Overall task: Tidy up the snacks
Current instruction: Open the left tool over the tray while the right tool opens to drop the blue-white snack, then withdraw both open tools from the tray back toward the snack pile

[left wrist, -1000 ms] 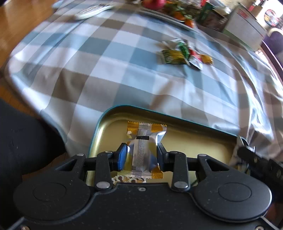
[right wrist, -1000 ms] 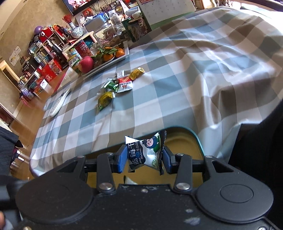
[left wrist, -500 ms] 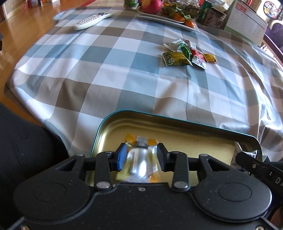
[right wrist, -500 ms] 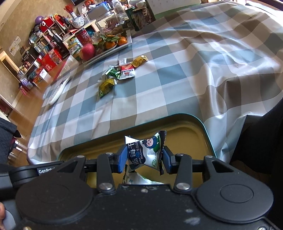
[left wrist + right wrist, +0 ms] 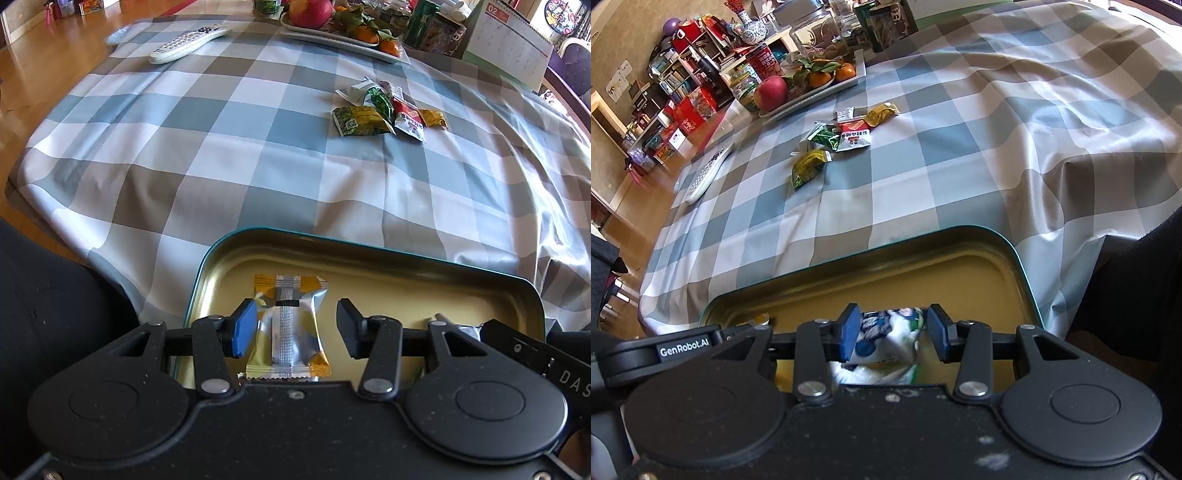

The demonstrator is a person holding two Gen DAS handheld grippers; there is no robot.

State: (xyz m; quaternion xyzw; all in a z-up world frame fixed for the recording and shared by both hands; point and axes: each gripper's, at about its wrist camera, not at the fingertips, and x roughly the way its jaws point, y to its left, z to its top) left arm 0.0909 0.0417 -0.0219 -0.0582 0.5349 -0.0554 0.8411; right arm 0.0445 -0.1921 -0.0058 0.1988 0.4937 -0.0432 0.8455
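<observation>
A yellow and silver snack packet (image 5: 290, 325) lies flat in the teal-rimmed gold tin tray (image 5: 369, 254). My left gripper (image 5: 295, 326) straddles it with its jaws opening, and neither pad presses on it. My right gripper (image 5: 892, 332) is shut on a white, blue and green snack packet (image 5: 890, 338), held low over the right half of the same tray (image 5: 960, 230); the packet is blurred. Several loose snack packets (image 5: 384, 110) (image 5: 842, 136) lie in a small pile on the checked tablecloth further out.
A white remote (image 5: 190, 40) lies at the table's far left. A fruit plate (image 5: 343, 33) and a desk calendar (image 5: 509, 44) stand at the back. The person's dark clothing (image 5: 55, 314) is beside the tray. The tablecloth drops off at the near edge.
The left jaws have spread and let go of the yellow packet, which now rests in the tray. The right gripper has sunk closer to the tray, its packet still gripped.
</observation>
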